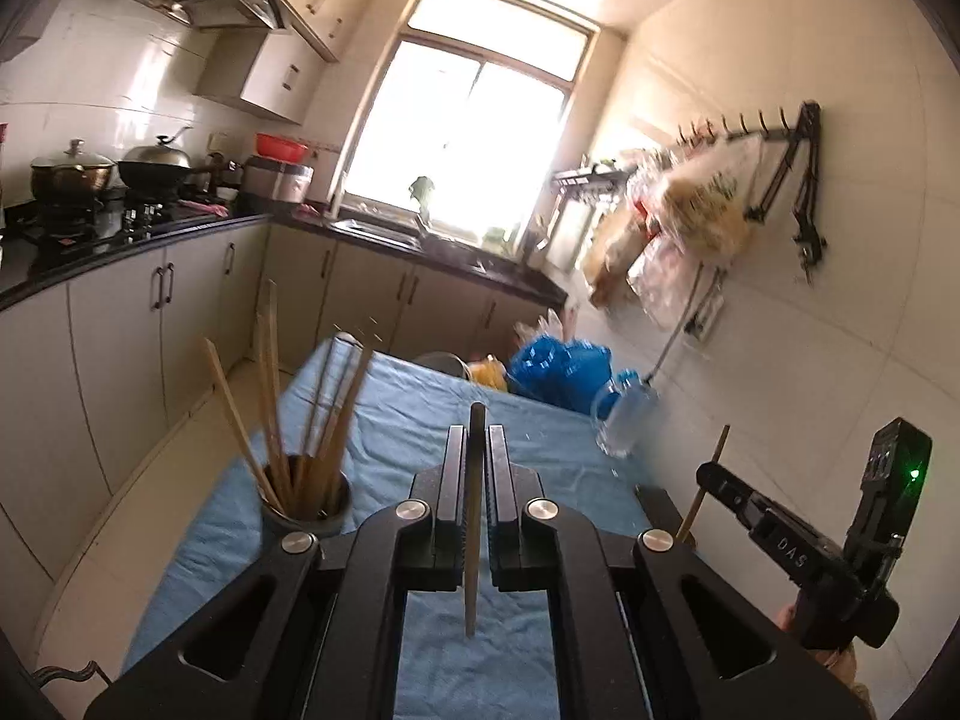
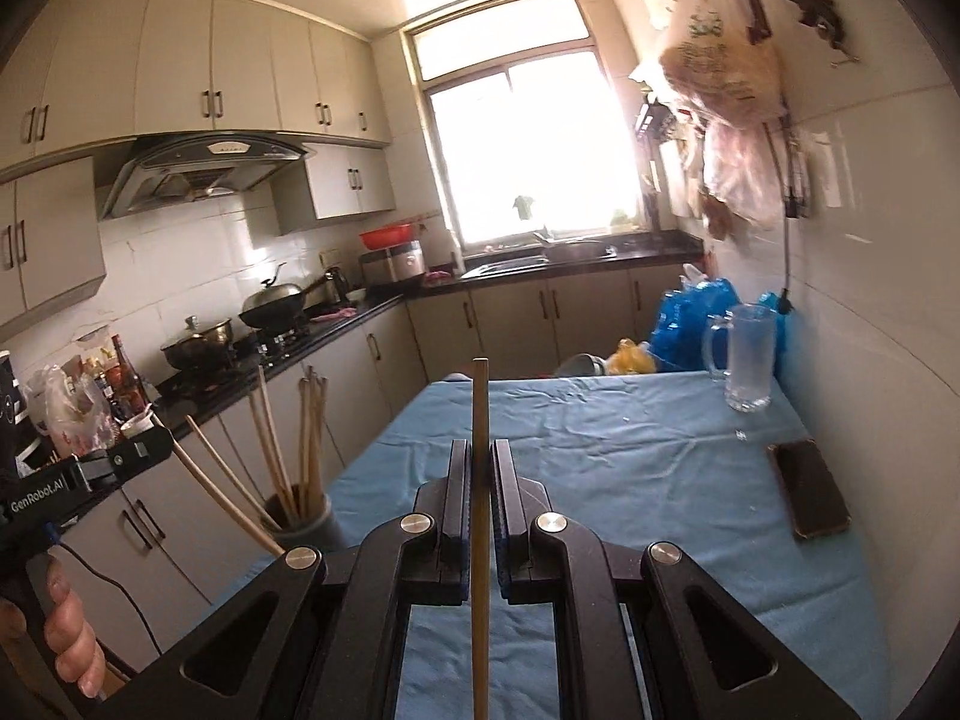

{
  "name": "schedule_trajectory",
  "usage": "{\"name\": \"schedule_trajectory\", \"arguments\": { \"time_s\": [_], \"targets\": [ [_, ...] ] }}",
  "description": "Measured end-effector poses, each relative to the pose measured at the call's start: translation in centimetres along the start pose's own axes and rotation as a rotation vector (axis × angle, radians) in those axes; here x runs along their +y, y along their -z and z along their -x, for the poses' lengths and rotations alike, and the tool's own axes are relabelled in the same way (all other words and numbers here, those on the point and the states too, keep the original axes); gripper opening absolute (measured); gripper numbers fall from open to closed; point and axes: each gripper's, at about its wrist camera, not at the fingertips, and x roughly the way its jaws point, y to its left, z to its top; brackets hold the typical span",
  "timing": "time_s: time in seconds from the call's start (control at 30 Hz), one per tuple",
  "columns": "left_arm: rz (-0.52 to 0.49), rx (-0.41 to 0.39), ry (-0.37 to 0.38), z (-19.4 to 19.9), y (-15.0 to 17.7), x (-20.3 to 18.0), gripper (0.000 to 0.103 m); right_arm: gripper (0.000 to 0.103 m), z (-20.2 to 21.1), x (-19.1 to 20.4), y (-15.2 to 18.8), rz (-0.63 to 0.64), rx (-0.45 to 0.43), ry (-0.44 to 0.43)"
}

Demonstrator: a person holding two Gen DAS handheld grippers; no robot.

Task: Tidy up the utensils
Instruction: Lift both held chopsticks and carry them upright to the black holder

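Observation:
My left gripper (image 1: 478, 441) is shut on a wooden chopstick (image 1: 474, 540) that stands nearly upright between its fingers above the blue cloth. To its left, a grey holder cup (image 1: 309, 507) holds several chopsticks. My right gripper (image 2: 480, 450) is shut on another upright chopstick (image 2: 480, 396). The same holder cup (image 2: 309, 519) stands at this view's lower left. In the left wrist view the right gripper (image 1: 711, 475) shows at the right with its chopstick (image 1: 717, 450). In the right wrist view the left gripper (image 2: 150, 450) shows at the left, its chopstick (image 2: 228, 507) slanting down towards the cup.
The table carries a blue cloth (image 2: 600, 450). A glass mug (image 2: 747, 360), a dark phone (image 2: 810, 492) and blue plastic bags (image 2: 690, 318) lie along its far and right side by the tiled wall. Kitchen cabinets and a stove with pots (image 2: 204, 342) run along the left.

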Motion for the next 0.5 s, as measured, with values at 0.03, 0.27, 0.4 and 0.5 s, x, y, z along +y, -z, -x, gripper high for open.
{"name": "schedule_trajectory", "arguments": {
  "time_s": [0.03, 0.27, 0.4, 0.5],
  "targets": [
    [0.006, -0.007, -0.004, 0.2, -0.4, 0.5, 0.005, 0.006, -0.5, 0.5, -0.3, 0.003, 0.001, -0.009],
    [0.048, -0.047, -0.037, 1.1, -3.0, 4.2, 0.005, 0.006, -3.9, 4.2, -2.1, 0.02, -0.005, -0.083],
    [0.074, -0.07, -0.033, 1.5, -5.0, 6.3, 0.005, 0.006, -6.2, 6.7, -3.4, 0.027, -0.017, -0.136],
    [0.078, -0.102, -0.035, 2.0, -6.5, 7.4, 0.005, 0.006, -8.1, 8.8, -4.7, 0.032, -0.029, -0.172]
  ]
}}
